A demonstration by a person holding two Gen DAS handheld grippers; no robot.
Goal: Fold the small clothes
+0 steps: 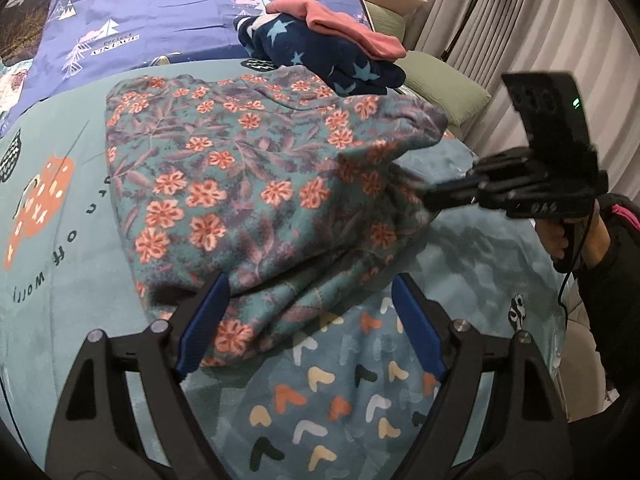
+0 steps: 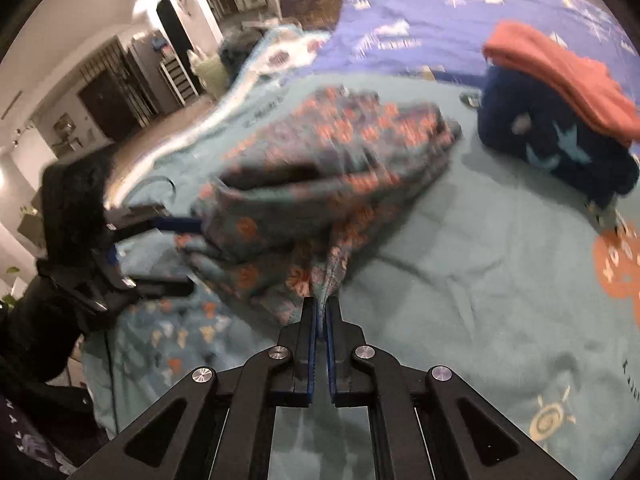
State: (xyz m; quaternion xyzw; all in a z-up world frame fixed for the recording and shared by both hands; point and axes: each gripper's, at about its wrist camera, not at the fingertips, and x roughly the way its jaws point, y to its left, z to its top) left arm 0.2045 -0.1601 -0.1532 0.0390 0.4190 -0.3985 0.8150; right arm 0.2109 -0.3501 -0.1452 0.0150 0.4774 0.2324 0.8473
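A teal fleece garment with orange flowers (image 1: 248, 184) lies crumpled on the teal bed cover (image 1: 68, 264). My left gripper (image 1: 310, 280) stands open at the garment's near edge. That edge lies between its blue pads (image 1: 208, 320), and the far pad is clear of the cloth. In the right wrist view the garment (image 2: 320, 160) is blurred, and my right gripper (image 2: 322, 302) is shut on a pinched fold of its edge. The left wrist view shows the right gripper (image 1: 430, 200) at the garment's right side. The left gripper (image 2: 196, 255) straddles the opposite corner.
A folded navy star garment with a pink one on top (image 1: 320, 52) sits at the back of the bed, near green pillows (image 1: 440, 84). A cloth with coloured chevrons (image 1: 340, 400) lies under the near edge. Curtains and a floor lamp (image 1: 480, 4) stand to the right.
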